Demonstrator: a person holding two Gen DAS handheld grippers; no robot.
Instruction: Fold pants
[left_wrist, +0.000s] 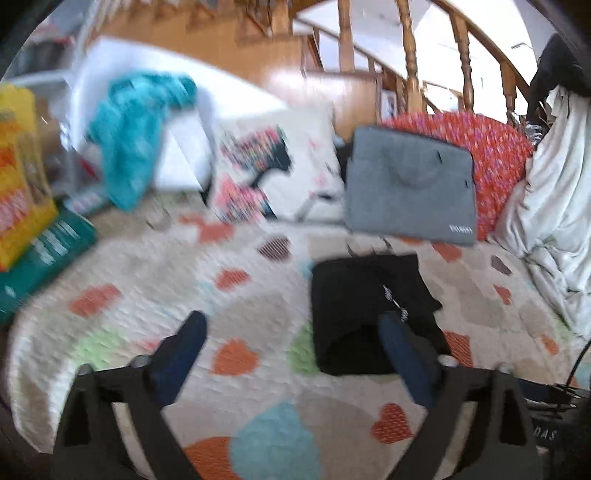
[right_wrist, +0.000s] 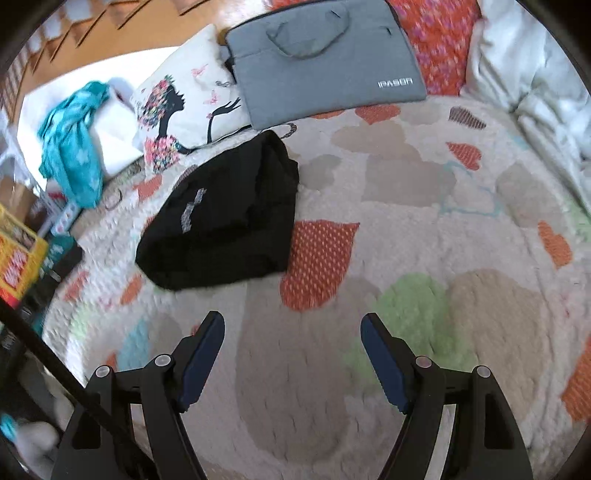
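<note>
Folded pants (right_wrist: 225, 218) lie on the heart-print quilt (right_wrist: 424, 229).

Black soft bundle, seemingly squared; left gripper (left_wrist: 291, 328) and right gripper (right_wrist: 291, 332) both spread, empty. Grey bag (right_wrist: 325, 55) and pillow (right_wrist: 192, 99) lie just beyond.

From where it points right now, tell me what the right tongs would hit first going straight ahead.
Probably the heart-patterned cream quilt itself: the open right tongs aim down at bare bedding. The folded black pants lie off to the left of that line, though depth is hard to judge.
</note>
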